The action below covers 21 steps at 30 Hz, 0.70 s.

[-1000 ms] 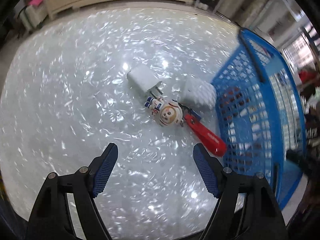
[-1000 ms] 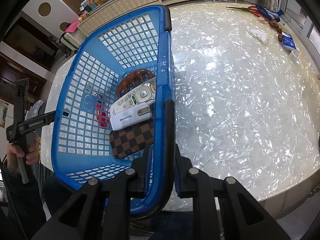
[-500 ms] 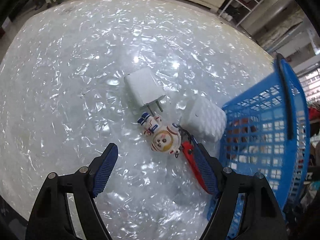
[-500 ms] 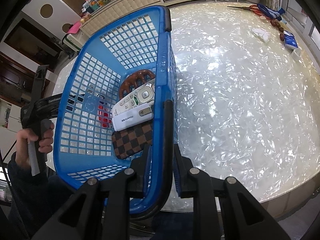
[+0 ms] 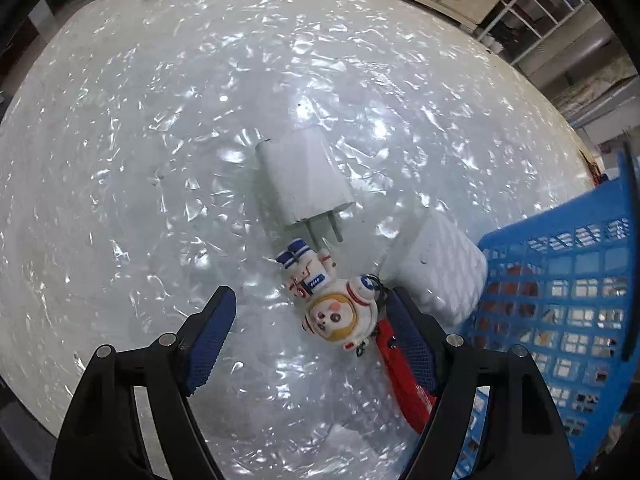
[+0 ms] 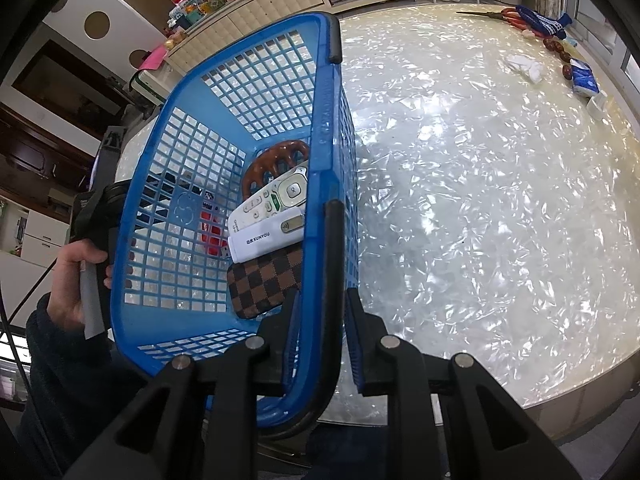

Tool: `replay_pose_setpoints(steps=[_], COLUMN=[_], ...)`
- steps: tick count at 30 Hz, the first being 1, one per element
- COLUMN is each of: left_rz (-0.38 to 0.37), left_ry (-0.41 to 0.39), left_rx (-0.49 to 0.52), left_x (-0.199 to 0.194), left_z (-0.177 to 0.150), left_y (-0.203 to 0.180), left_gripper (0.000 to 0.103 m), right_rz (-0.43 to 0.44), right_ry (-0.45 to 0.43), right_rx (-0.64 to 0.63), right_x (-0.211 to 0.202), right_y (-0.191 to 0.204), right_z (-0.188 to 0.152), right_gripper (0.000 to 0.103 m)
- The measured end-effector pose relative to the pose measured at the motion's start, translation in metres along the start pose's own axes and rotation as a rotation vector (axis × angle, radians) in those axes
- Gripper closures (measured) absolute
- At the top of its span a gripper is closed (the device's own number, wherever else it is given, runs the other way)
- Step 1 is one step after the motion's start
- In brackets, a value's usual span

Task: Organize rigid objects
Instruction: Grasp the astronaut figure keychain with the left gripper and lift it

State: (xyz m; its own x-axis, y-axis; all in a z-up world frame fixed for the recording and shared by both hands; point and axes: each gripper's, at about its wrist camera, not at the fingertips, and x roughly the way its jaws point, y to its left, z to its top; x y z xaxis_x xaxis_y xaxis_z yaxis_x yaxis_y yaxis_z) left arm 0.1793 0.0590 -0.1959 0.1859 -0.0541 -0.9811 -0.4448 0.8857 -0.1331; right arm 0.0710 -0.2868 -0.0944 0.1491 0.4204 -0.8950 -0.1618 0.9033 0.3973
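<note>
The left gripper [image 5: 310, 344] points steeply down over the table [image 5: 160, 160], jaws wide and empty, with the astronaut toy [image 5: 336, 304] between them near the right finger. Open tabletop spreads leftward; the charger [image 5: 302, 176] and white box [image 5: 438, 272] lie just beyond. The right gripper [image 6: 320, 320] pinches the blue basket [image 6: 180, 216] by its near wall.

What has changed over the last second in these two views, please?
The left gripper has come down over the astronaut figure, jaws open around it, nothing gripped. The charger, white case and red tool lie as before. The right gripper still clamps the blue basket, contents unchanged.
</note>
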Motion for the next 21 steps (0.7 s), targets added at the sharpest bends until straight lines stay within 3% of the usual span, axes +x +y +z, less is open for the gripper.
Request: replay_pose_setpoints(steps=[5,8,9,11,17,21], left_rz=[0.052,0.071,0.063,0.051,-0.071,-0.117], left_ry=[-0.027,-0.035,-0.040,-0.052,-0.084,-0.104], left_rx=[0.004,-0.010,-0.025,-0.036,-0.031,-0.008], left_x=[0.010,0.009,0.008,0.005,-0.001,-0.011], left_z=[0.002,-0.001,-0.001,-0.004,-0.009,-0.016], left_y=[-0.009,-0.009,-0.007,-0.004,0.011,0.019], left_gripper=[0.024,0.033,0.035,0.054,0.065,0.066], right_rz=[0.004,0.003,0.003,0.005,0.006,0.000], right_ry=[0.000,0.000,0.000,-0.001,-0.001,0.001], right_rx=[0.001,0.002,0.001,0.003,0.005,0.006], right_x=[0.000,0.000,0.000,0.000,0.000,0.001], right_y=[-0.001,-0.001,-0.001,-0.001,-0.001,0.000], right_z=[-0.001,0.000,0.000,0.000,0.000,0.001], right_gripper=[0.083,0.083,0.083,0.083,0.083,0.083])
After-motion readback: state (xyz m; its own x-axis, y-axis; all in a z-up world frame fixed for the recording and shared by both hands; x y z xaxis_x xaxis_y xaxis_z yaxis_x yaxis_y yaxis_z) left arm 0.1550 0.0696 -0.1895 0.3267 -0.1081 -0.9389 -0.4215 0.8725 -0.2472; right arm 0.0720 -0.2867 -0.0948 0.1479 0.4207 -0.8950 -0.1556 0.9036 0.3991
